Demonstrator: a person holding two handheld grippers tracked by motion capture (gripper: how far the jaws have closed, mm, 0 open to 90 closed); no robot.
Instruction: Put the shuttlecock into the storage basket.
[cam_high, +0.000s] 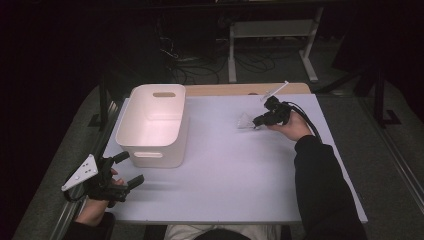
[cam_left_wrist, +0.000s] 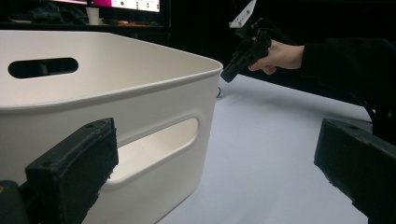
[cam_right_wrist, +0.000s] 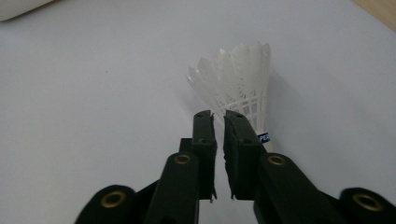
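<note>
A white feather shuttlecock (cam_right_wrist: 238, 79) lies on the pale table, cork end with a blue band toward the camera; in the high view the shuttlecock (cam_high: 245, 121) sits right of centre. My right gripper (cam_right_wrist: 219, 114) hovers just over it, jaws apart by only a narrow slit, nothing pressed between the pads, and the shuttlecock shows past the right jaw. From above, the right gripper (cam_high: 256, 121) points left at the feathers. My left gripper (cam_high: 132, 168) rests at the front left, jaws wide open and empty, beside the white basket (cam_high: 131, 117). The left gripper (cam_left_wrist: 210, 158) faces the basket's handle side.
The white basket (cam_left_wrist: 154, 100) is hollow with slot handles and stands at the table's left. The right hand with its gripper (cam_left_wrist: 243, 53) appears far off above the table (cam_left_wrist: 280, 140). A table edge (cam_high: 240, 89) of wood runs along the back; dark floor and cables lie beyond.
</note>
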